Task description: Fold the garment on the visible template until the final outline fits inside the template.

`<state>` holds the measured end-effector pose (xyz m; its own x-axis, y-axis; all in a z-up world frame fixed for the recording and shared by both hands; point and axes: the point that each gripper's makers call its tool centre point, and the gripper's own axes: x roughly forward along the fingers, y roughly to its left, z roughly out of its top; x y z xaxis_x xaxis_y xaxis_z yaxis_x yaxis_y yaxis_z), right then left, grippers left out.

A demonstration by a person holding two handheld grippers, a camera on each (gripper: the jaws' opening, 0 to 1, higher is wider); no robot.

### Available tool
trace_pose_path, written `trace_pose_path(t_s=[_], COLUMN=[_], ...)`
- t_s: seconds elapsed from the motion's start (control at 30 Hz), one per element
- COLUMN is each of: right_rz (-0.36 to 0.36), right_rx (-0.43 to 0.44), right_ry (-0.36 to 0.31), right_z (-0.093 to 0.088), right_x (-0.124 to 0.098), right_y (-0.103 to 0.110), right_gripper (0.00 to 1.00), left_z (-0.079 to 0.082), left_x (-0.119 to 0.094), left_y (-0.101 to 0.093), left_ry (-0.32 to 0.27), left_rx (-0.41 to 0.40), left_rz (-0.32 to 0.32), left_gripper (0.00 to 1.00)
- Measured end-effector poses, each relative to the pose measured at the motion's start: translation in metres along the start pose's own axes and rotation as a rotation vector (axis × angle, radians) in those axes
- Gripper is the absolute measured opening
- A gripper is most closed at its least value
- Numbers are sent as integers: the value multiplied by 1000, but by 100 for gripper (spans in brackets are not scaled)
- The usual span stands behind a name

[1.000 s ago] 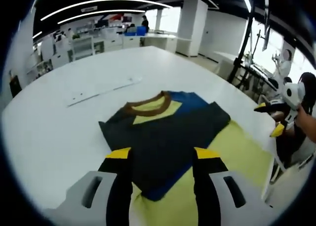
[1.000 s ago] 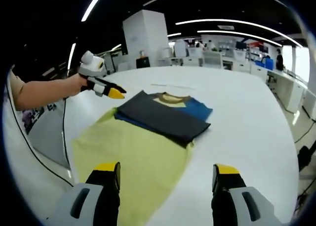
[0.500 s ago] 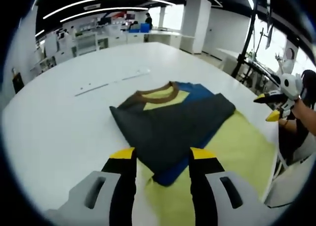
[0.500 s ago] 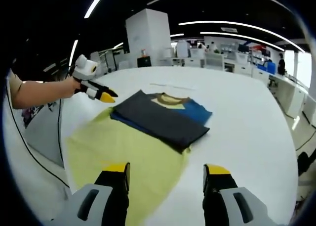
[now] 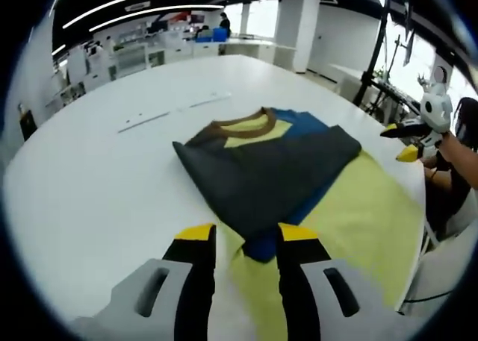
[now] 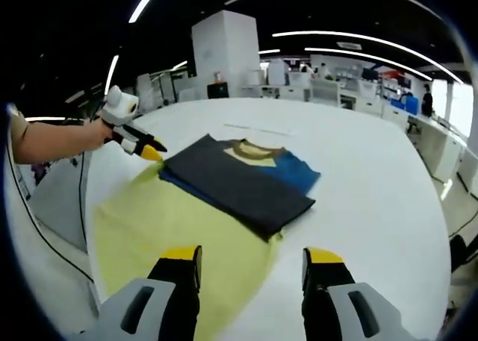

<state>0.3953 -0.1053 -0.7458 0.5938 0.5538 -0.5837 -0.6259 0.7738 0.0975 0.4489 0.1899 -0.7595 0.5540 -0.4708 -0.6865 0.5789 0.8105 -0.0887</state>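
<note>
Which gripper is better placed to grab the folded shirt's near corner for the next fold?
Left, probably. The left gripper is open with its jaws right at the shirt corner; the right gripper sits back over the yellow template.

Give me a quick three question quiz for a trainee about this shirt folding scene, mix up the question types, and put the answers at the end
1. True or false: the folded shirt lies wholly inside the yellow template.
2. What colour is the shirt's collar?
   A. brown
   B. red
   C. white
3. Fill in: both the left claw and the right claw are ____ and grip nothing.

Key
1. False: part of it rests on the white table.
2. A
3. open
</note>
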Motion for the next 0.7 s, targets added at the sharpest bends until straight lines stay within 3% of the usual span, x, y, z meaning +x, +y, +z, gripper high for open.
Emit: trace_pose_path(t_s=[0.43, 0.7], right_rz=[-5, -10], right_rx=[-19, -38], right_ry=[15, 37], right_z=[2, -3], right_x=[13, 20], right_y=[-9, -17], right_gripper=[41, 27], left_z=[-15, -19], left_x=[1, 2], left_y=[0, 2], left_ry=[28, 36], left_rx=[12, 8], left_rz=[-6, -9], left_gripper=[19, 14])
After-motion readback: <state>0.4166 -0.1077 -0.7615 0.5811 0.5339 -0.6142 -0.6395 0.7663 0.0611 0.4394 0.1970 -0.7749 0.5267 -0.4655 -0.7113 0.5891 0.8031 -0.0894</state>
